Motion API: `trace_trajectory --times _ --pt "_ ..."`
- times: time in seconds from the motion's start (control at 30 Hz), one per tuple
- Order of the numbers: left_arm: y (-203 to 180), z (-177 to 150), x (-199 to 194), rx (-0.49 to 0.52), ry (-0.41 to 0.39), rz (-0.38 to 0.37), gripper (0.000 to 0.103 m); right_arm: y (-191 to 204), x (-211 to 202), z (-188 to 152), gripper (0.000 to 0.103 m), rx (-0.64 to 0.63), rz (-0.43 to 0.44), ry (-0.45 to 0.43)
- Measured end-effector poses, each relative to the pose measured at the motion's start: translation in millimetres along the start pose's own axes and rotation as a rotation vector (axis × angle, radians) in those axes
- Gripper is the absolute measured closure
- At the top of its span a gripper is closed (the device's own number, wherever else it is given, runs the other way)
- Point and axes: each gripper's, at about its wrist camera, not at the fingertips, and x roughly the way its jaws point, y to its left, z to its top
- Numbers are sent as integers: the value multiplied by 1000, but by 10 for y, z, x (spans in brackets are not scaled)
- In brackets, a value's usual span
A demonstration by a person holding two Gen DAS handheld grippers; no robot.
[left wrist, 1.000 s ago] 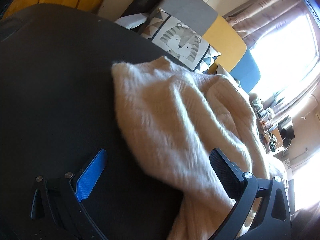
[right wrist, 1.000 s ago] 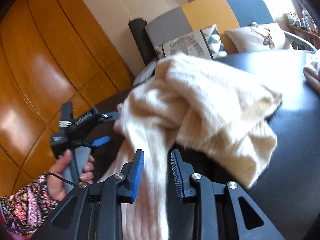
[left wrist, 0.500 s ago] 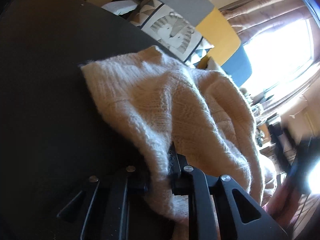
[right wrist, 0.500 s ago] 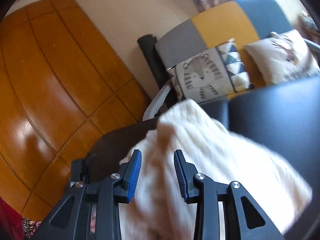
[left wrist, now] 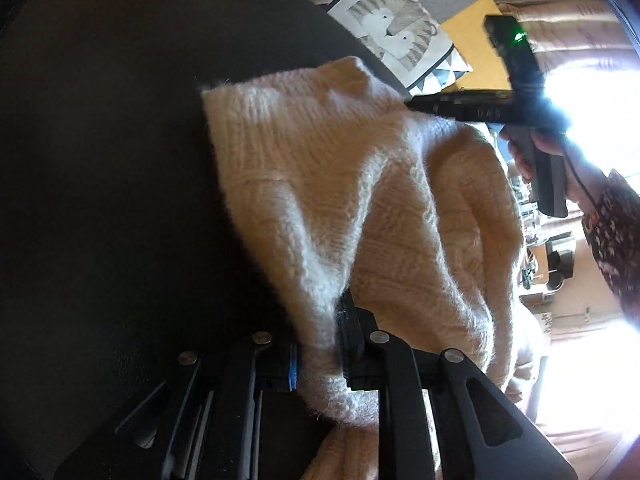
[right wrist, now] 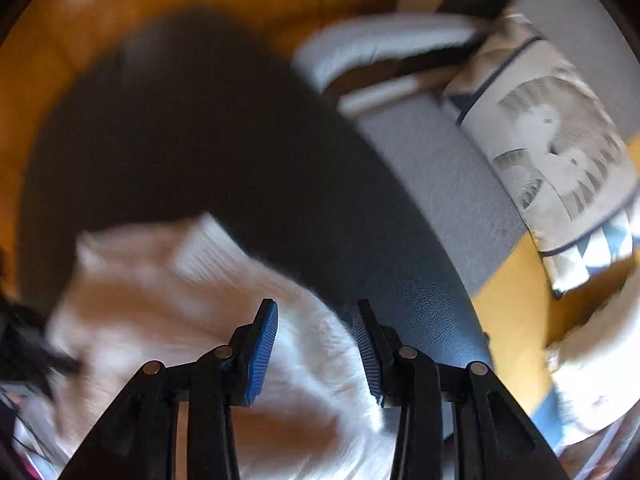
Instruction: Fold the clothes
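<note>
— Between the left gripper's pads, what sits there?
— A fold of the cream sweater, pinched tight; the jaws are easing open a little, yet the pads press the knit. The rest lies heaped on the black tabletop. Beyond, the right gripper hangs over it, held by a hand in a floral sleeve.
— And the right wrist view?
— Blurred. Its jaws are opening, nothing between the blue pads; the sweater lies below. Past the table edge, a hedgehog cushion on a grey-and-yellow sofa.
</note>
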Motion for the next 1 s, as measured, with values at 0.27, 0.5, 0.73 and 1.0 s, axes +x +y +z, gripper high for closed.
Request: trace_trajectory --times 0.27,0.5,0.73,1.0 --pt "32 41 -20 -7 23 -11 82 66 237 106 53 -155 86 165" --pt "-89 100 -43 45 30 31 73 396 373 150 17 -253 -4 240" --pt "-264 134 -93 118 28 124 75 392 160 -28 69 -117 -9 113" --pt "-708 280 -512 270 -82 186 90 489 -211 -518 95 112 -23 -80"
